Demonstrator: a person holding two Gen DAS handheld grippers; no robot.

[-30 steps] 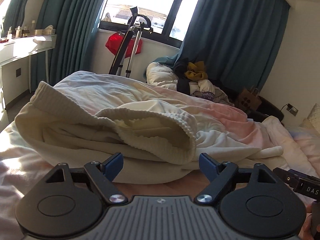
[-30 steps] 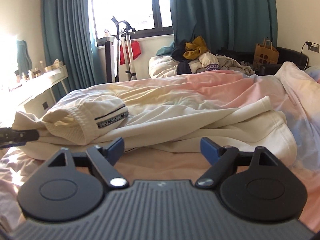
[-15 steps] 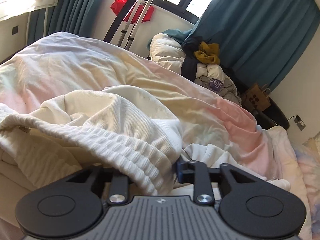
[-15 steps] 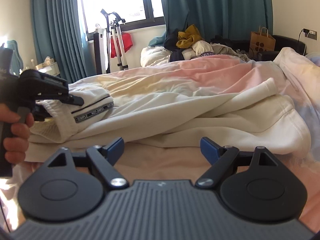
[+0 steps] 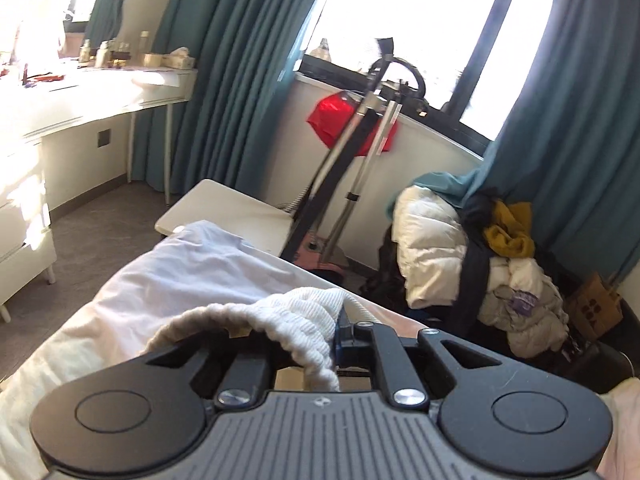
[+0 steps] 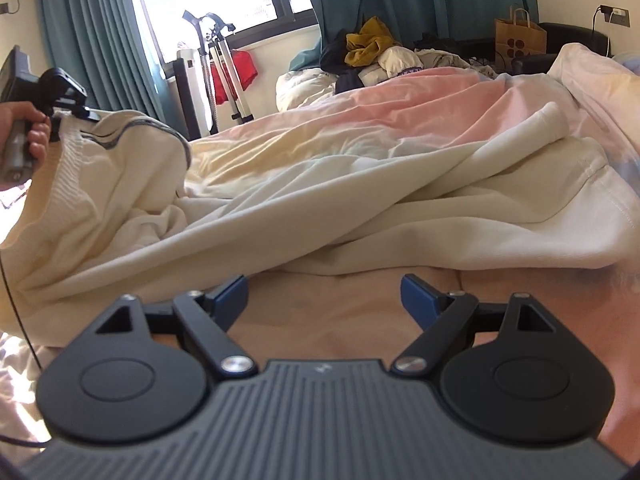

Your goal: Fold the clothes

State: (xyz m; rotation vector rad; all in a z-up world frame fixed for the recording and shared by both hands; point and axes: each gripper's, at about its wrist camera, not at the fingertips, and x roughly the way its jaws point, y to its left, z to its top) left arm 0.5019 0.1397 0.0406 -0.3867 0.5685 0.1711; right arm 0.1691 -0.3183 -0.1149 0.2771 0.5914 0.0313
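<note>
A cream sweatshirt (image 6: 280, 204) lies spread across the bed. My left gripper (image 5: 320, 344) is shut on its ribbed hem (image 5: 296, 320) and holds that end lifted off the bed. In the right wrist view the left gripper (image 6: 60, 114) shows at the far left, with the hem hanging from it. My right gripper (image 6: 324, 294) is open and empty, low over the peach sheet, just in front of the sweatshirt's near edge. A sleeve (image 6: 536, 128) lies toward the back right.
The bed has a pink and yellow duvet (image 6: 400, 104). A pile of clothes (image 5: 480, 264) sits by the teal curtains. A folded stand with a red cloth (image 5: 352, 128) leans under the window. A white desk (image 5: 80, 96) stands at the left. A paper bag (image 6: 520, 36) stands far right.
My left gripper closed on the ribbed hem and lifted it up off the bed, tilting toward the window. My right gripper stayed open and nearly still.
</note>
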